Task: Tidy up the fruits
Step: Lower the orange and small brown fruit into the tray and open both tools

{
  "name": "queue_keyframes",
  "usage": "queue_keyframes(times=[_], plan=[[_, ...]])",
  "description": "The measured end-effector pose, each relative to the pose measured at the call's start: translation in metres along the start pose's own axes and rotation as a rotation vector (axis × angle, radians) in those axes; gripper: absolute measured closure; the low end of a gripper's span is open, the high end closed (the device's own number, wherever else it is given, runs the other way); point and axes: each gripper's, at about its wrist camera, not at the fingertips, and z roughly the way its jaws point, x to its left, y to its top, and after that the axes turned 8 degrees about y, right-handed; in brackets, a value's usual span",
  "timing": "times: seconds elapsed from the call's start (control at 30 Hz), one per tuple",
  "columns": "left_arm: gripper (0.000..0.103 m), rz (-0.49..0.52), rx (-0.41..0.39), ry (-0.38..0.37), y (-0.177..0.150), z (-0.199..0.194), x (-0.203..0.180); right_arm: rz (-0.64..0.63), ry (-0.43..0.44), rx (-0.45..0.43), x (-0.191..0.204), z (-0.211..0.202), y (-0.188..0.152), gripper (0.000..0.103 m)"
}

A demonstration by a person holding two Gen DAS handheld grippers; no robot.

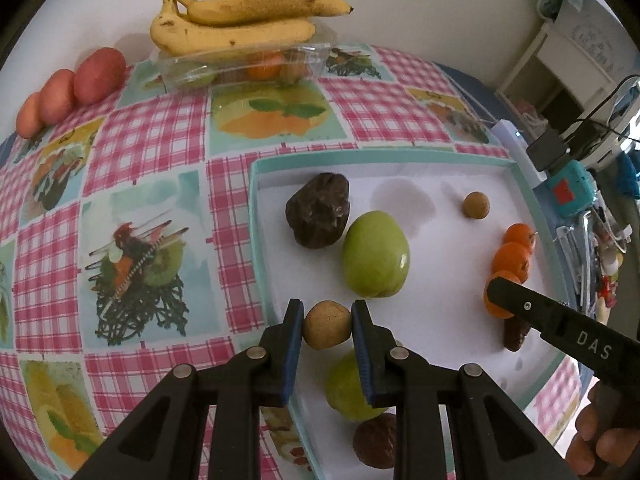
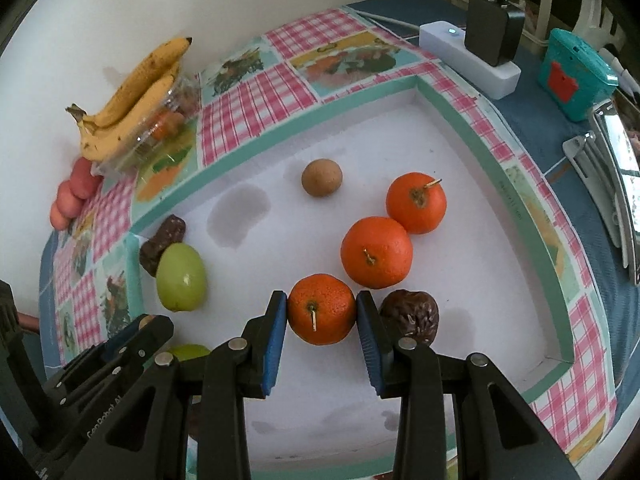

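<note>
A white tray with a teal rim (image 1: 256, 208) (image 2: 496, 184) lies on the checked tablecloth. My left gripper (image 1: 327, 326) is shut on a small round brown fruit (image 1: 327, 325) at the tray's near left edge. Beyond it lie a green fruit (image 1: 376, 254), a dark wrinkled fruit (image 1: 318, 216) and another small brown fruit (image 1: 476, 205) (image 2: 321, 177). My right gripper (image 2: 322, 310) is shut on an orange mandarin (image 2: 322, 308) resting on the tray floor. Two more mandarins (image 2: 376, 252) (image 2: 416, 203) lie just beyond, and a dark wrinkled fruit (image 2: 410, 314) sits right of it.
Bananas (image 1: 240, 20) (image 2: 132, 96) rest on a clear plastic box (image 1: 244, 66) of fruit at the back by the wall, with pink-red fruits (image 1: 72, 88) (image 2: 72, 196) to its left. A white power strip (image 2: 468, 56), black adapter and teal box (image 2: 572, 72) stand right of the tray.
</note>
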Motion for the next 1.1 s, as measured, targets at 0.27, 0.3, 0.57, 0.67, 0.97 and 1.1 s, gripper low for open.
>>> queue_keyframes(times=[0.27,0.3,0.57,0.67,0.97,1.1], plan=[[0.077,-0.007,0.023,-0.009,-0.0001,0.0093,-0.0027,-0.006,-0.026,0.013,-0.0003,0.0037,-0.0017,0.066],[0.077,-0.008,0.024,-0.012,0.0,0.009,-0.0023,-0.007,-0.027,0.014,0.0003,0.0031,-0.0021,0.066],[0.076,-0.006,0.026,-0.008,-0.0003,0.0094,-0.0035,-0.013,-0.033,0.019,0.0043,0.007,-0.001,0.066],[0.076,-0.003,0.029,-0.005,-0.0003,0.0083,-0.0037,-0.016,-0.037,0.021,0.0038,0.0064,-0.0016,0.066],[0.075,0.001,0.042,0.0,-0.0014,0.004,-0.0045,-0.031,-0.048,0.028,0.0048,0.008,-0.0014,0.064],[0.075,0.001,0.048,0.006,-0.0017,0.0012,-0.0052,-0.041,-0.051,0.021,0.0054,0.0058,-0.0015,0.06]])
